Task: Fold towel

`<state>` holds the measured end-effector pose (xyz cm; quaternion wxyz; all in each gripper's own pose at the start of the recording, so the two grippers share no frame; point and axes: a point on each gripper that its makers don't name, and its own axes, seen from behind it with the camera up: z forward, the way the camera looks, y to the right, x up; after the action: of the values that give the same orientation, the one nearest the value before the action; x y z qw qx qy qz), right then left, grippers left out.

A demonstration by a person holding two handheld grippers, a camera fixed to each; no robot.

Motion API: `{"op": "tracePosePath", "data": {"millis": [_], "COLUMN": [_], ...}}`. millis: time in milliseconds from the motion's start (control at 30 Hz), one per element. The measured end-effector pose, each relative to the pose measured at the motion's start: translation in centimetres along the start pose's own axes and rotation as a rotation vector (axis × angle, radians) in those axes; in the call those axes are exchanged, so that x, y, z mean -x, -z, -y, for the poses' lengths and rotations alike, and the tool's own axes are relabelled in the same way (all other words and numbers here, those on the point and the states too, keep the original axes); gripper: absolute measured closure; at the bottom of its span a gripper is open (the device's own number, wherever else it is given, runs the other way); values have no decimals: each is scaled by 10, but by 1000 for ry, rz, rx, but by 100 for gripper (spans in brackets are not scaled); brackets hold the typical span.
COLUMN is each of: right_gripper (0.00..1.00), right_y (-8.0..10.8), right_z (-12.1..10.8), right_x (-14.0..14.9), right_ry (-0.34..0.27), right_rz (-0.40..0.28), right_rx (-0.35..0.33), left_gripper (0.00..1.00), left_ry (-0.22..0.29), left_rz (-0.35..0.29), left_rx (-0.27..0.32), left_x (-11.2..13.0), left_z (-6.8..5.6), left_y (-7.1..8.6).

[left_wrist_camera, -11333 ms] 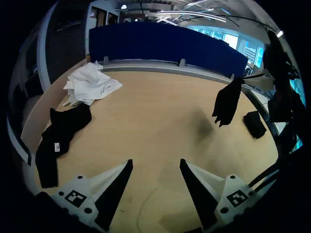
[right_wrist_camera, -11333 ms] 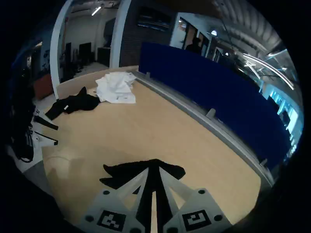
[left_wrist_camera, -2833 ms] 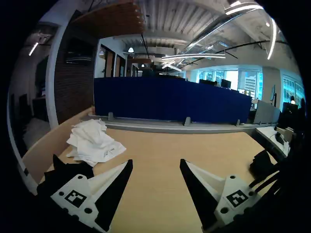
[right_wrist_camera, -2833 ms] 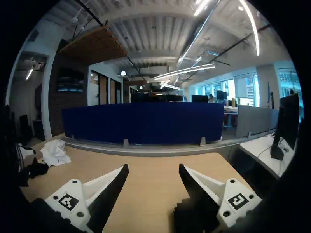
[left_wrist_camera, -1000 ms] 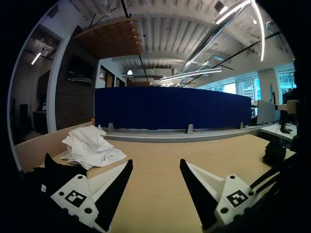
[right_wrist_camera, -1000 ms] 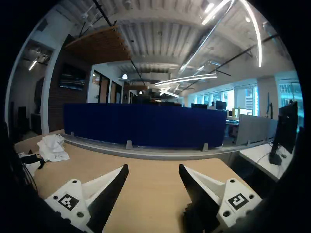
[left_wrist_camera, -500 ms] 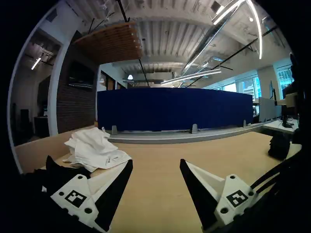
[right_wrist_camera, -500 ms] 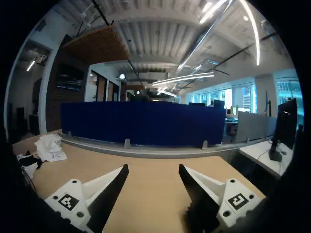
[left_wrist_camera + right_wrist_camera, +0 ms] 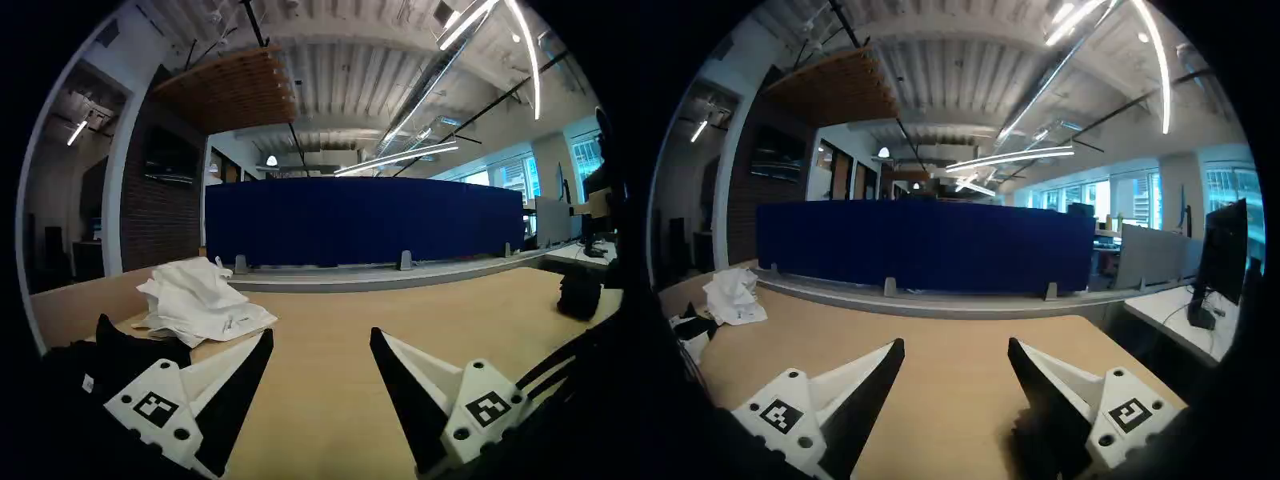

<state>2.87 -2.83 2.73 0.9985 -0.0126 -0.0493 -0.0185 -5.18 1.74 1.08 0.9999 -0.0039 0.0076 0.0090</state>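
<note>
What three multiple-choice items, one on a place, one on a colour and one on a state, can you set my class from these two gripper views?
1. Where does the crumpled white towel pile lie? A. on the floor; B. on the wooden desk; C. in a basket.
2. What colour is the partition behind the desk? A. red; B. green; C. blue.
3. How do the left gripper and the right gripper stand? A. both open, holding nothing; B. both shut on cloth; C. one open, one shut.
Answers: B, the pile rests on the desk top; C, the panel is dark blue in both views; A, each view shows a wide empty gap between its gripper's fingers.
</note>
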Motion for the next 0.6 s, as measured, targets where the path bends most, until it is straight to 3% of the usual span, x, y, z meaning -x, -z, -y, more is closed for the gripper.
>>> {"op": "tracePosePath", "data": {"millis": [600], "right_gripper": [0], "right_y": [2], "right_z": [-5], "right_x": [3], "right_ry": [-2], "right_rz": [0], "right_rx": [-1], "left_gripper": [11], "left_ry": [9], "left_rz": [-17], "left_rx": [5], "left_x": [-2], "left_z": [1], "left_y": [2]}}
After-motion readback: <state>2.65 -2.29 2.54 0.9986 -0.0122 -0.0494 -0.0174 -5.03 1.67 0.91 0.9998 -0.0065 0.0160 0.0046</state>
